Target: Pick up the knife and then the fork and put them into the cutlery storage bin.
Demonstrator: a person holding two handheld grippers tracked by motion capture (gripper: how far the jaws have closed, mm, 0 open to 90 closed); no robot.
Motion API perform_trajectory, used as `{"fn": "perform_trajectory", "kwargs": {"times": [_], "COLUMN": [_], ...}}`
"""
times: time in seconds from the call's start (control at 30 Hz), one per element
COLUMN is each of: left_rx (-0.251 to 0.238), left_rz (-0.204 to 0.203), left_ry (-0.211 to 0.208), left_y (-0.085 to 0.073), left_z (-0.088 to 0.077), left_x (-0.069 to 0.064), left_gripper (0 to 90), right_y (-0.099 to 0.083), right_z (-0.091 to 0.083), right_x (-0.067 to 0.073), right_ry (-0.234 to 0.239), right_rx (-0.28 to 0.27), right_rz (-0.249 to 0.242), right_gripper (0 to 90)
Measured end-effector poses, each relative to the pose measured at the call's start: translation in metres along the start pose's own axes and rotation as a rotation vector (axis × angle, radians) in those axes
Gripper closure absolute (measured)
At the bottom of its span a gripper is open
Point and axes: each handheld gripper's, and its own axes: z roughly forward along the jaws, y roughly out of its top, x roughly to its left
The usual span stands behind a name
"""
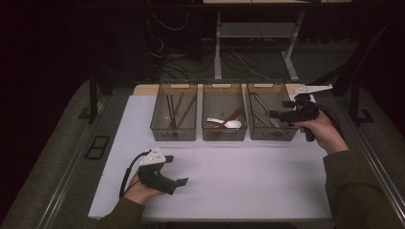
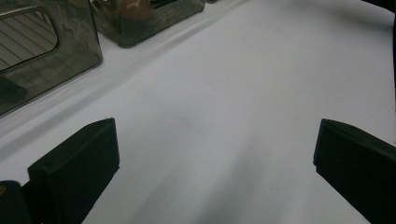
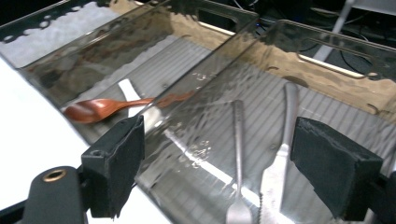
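Overhead, three smoky translucent bins line the table's [image 1: 239,181] far edge; right gripper [image 1: 273,114] hovers, jaws spread and empty, at the right bin [image 1: 272,133]. Left gripper [image 2: 215,154] gapes over bare matte white. Right gripper view: ribbed floor, steel fork [image 3: 238,154], serrated knife [image 3: 280,158].

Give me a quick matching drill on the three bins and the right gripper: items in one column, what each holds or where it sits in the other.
Items:
1. left bin
2. middle bin
3. right bin
4. right gripper

States:
A. metal fork and knife
B. jaws open over the right bin, nothing between them
C. white spoon and red-brown wooden spoon
D. chopsticks

Pairs: 1-D, 2-C, 3-A, 4-B
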Motion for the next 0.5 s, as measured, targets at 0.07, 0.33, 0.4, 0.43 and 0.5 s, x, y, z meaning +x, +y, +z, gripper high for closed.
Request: {"fn": "perform_trajectory", "kwargs": {"times": [0.07, 0.33, 0.4, 0.43, 0.5], "left_rx": [0.0, -0.001, 0.0, -0.001, 0.0], "left_rz": [0.0, 0.0, 0.003, 0.002, 0.002], "left_ry": [0.0, -0.002, -0.003, -0.003, -0.003], "left_y": [0.0, 0.0, 0.0, 0.0, 0.0], "left_z": [0.0, 0.0, 0.0, 0.0, 0.001], "left_x": [0.0, -0.001, -0.001, -0.001, -0.001], "left_gripper": [0.0, 0.0, 0.0, 0.0, 0.0], "right_y": [-0.002, -0.016, -0.021, -0.024, -0.029], "right_z": [-0.003, -0.011, -0.012, -0.013, -0.014], "right_x": [0.006, 0.028, 0.033, 0.035, 0.039], "right_ry": [0.018, 0.055, 0.059, 0.063, 0.069], "right_rx": [-0.005, -0.018, -0.015, -0.013, -0.018], "right_rz": [-0.008, -0.054, -0.065, -0.066, -0.075], "right_gripper": [17.7, 17.7, 17.7, 17.7, 17.7]}}
